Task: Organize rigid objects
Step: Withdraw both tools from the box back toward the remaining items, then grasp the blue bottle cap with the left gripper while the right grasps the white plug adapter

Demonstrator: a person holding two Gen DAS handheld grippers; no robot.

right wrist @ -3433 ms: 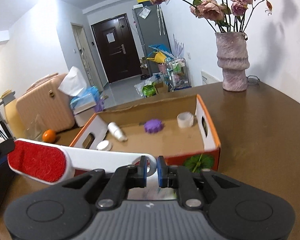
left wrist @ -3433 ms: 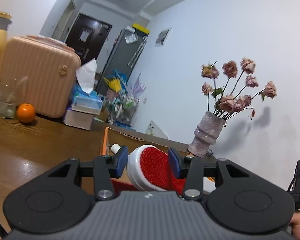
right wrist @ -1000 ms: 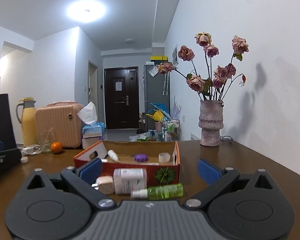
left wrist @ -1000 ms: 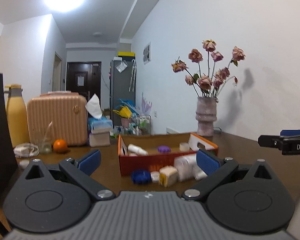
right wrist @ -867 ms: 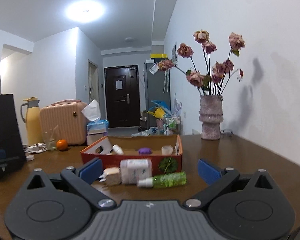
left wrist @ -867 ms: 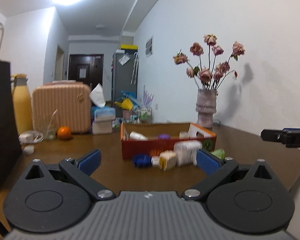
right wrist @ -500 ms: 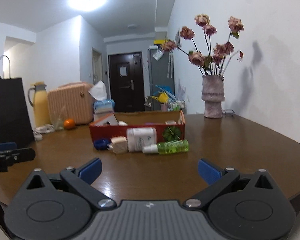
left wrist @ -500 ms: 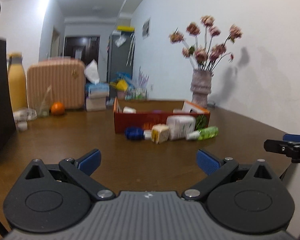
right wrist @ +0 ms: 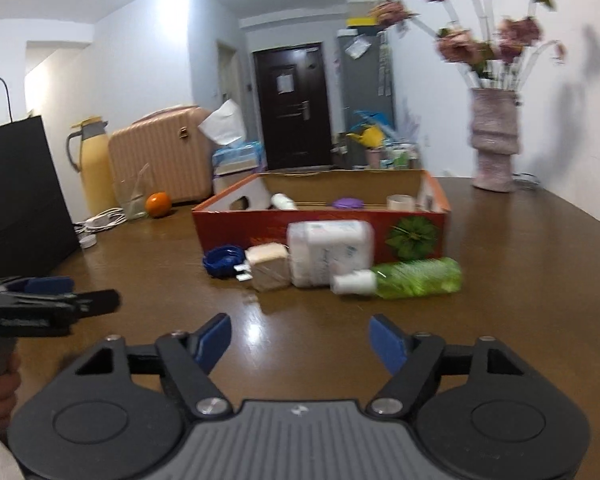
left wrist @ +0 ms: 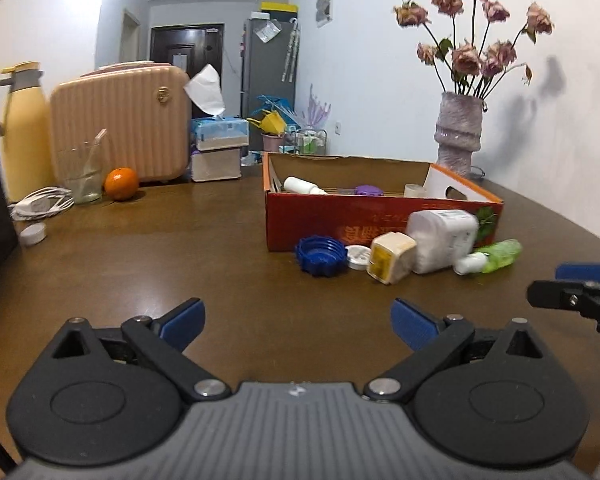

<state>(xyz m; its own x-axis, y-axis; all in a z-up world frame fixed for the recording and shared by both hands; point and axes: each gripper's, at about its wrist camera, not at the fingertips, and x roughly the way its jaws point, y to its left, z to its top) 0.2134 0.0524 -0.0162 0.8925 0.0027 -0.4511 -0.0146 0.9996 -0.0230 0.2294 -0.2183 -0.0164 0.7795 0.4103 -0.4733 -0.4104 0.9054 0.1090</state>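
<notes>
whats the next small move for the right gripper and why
Probably ease the right gripper forward toward the green bottle. It lies on its side on the table, outside the cardboard box, closest to that gripper. Both grippers are open and empty, short of the items.

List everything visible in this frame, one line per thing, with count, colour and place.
cardboard box: 1, red-orange, mid table
white bottle: 1, inside box
purple lid: 1, inside box
tape roll: 1, whitish, inside box
blue cap: 1, table, front of box
white jar: 1, front of box
cream block: 1, beside white jar
green bottle: 1, lying, front of box
vase: 1, mauve, dried roses, far right
orange: 1, far left
suitcase: 1, peach, far left
left gripper: open, empty
right gripper: open, empty
</notes>
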